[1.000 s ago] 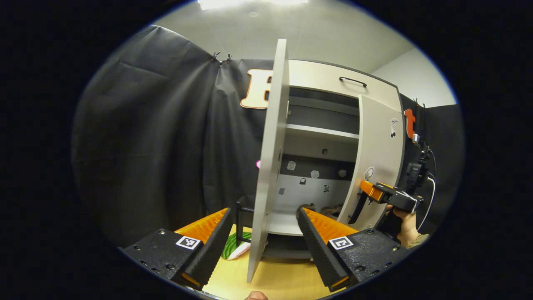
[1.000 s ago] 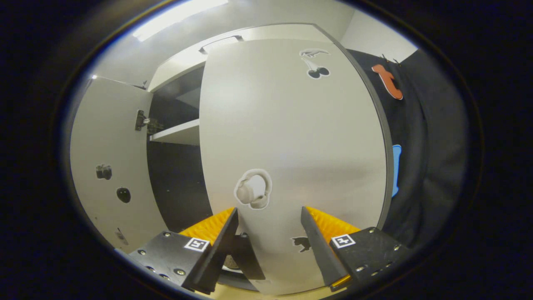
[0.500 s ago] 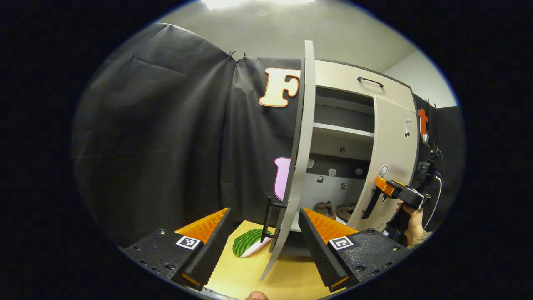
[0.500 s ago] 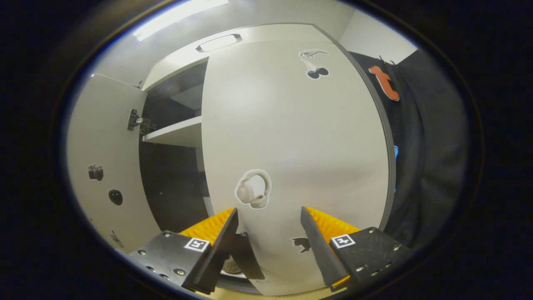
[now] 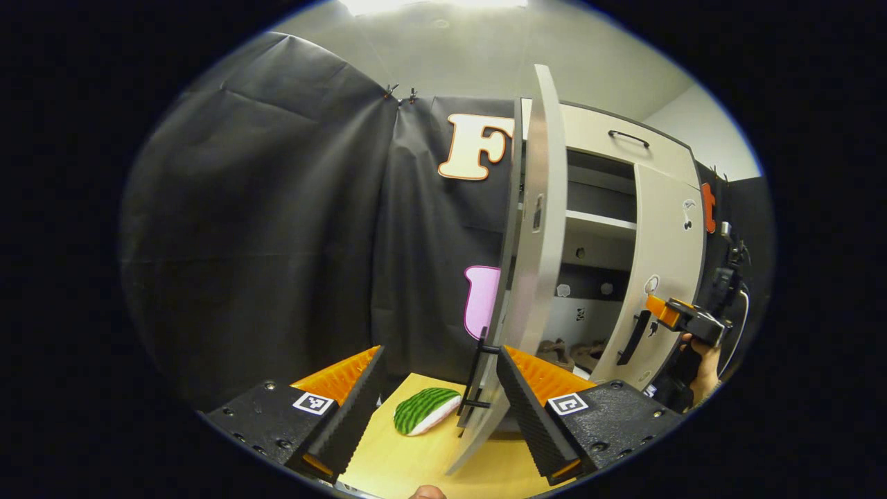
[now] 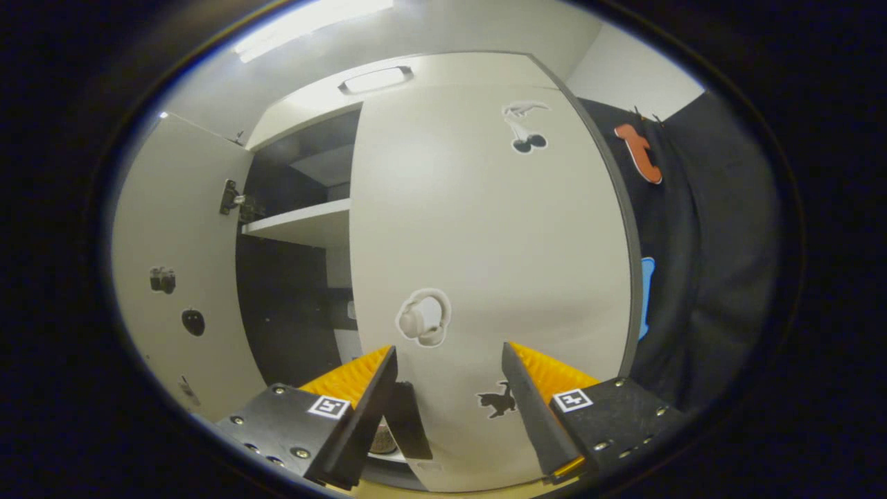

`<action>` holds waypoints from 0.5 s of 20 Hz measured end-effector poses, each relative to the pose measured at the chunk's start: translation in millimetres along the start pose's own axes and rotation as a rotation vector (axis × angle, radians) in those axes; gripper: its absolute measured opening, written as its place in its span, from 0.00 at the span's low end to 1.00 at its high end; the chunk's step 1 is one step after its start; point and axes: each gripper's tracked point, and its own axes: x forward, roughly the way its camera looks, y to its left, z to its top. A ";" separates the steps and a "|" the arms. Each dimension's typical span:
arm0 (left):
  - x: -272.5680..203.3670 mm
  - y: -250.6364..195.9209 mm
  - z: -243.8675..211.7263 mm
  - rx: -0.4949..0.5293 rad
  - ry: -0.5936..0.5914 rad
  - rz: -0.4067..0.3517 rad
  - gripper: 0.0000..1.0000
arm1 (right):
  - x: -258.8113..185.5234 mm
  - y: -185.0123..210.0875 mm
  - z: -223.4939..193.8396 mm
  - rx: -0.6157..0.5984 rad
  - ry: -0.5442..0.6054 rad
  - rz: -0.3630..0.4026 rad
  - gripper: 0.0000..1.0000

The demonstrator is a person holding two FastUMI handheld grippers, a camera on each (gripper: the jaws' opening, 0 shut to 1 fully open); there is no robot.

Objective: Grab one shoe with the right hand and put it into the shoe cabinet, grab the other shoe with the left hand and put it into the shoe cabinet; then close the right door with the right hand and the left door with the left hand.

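1. Left gripper (image 5: pixel 436 388) fingers spread wide, empty, either side of the left door (image 5: pixel 537 242) edge at frame centre.
2. Right gripper (image 6: pixel 449 388) fingers wide — right door (image 6: pixel 485 263) half shut.
3. Shoes (image 5: pixel 565 348) lie inside the shoe cabinet (image 5: pixel 603 135), lower right — both doors left.

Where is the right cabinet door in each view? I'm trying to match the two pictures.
Left gripper view: the right door stands right of centre, part-open, with the right gripper at its lower edge.
Right gripper view: the right door spans the centre, straight ahead of the right gripper.
Shared landmark: the cherry sticker near the door's top.
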 end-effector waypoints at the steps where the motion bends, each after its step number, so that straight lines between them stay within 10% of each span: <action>1: 6.5 -2.6 -0.3 -0.003 0.003 -0.026 0.97 | -6.5 1.7 4.5 -0.012 -0.014 0.003 0.91; 10: 19.9 -32.2 -9.7 0.062 0.031 -0.190 0.95 | -39.6 -9.2 31.7 0.016 -0.052 -0.006 0.91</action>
